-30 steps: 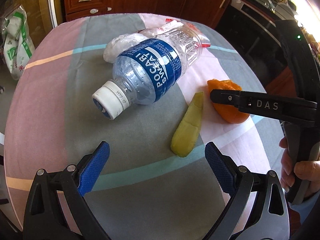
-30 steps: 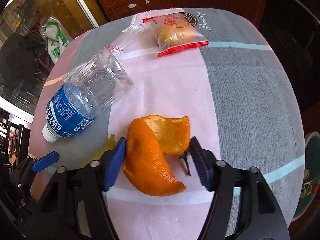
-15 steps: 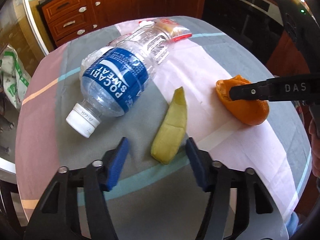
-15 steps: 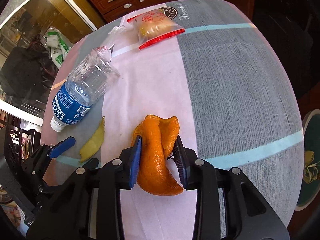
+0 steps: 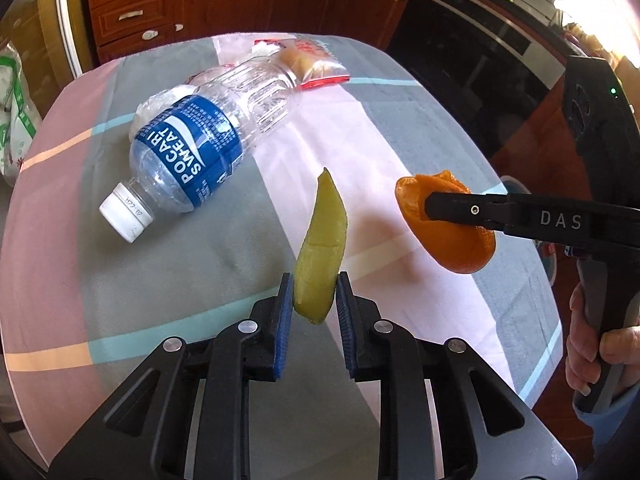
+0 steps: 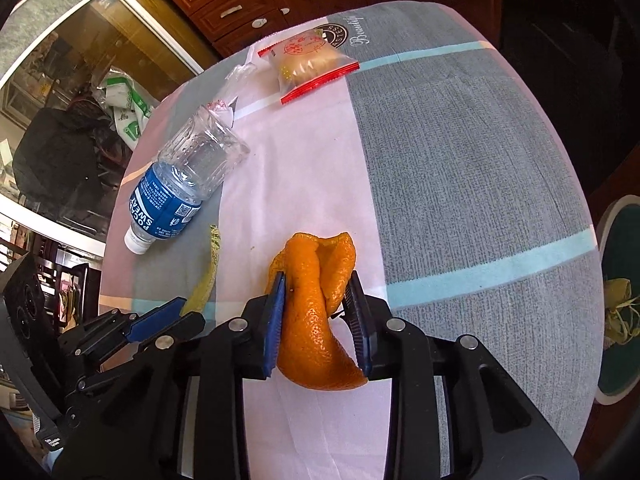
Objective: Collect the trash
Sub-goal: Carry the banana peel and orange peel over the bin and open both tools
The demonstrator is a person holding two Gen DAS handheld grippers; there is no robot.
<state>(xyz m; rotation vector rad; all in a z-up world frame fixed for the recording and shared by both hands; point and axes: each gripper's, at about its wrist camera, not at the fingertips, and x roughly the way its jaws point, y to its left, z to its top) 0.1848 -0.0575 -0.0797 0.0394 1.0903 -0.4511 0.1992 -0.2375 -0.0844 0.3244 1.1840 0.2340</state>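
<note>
My left gripper (image 5: 314,286) is shut on a yellow-green peel strip (image 5: 322,248) and holds it off the table. My right gripper (image 6: 318,284) is shut on a curled orange peel (image 6: 316,320), also lifted; the orange peel shows in the left wrist view (image 5: 448,244) too, pinched in the right gripper's fingers (image 5: 480,210). An empty Pocari Sweat bottle (image 5: 192,156) lies on its side on the table, left of both grippers; it also shows in the right wrist view (image 6: 180,188). The peel strip shows at the left gripper (image 6: 208,272).
A red-edged snack bag (image 6: 312,64) and a crumpled clear wrapper (image 6: 236,80) lie at the table's far end. The table has a striped cloth (image 6: 460,160). Wooden drawers (image 5: 132,4) and a dark oven (image 5: 472,52) stand beyond. A green-and-white bag (image 6: 124,100) sits on the floor to the left.
My left gripper closed on the yellow-green peel and raised it. My right gripper closed on the orange peel and lifted it off the cloth.
</note>
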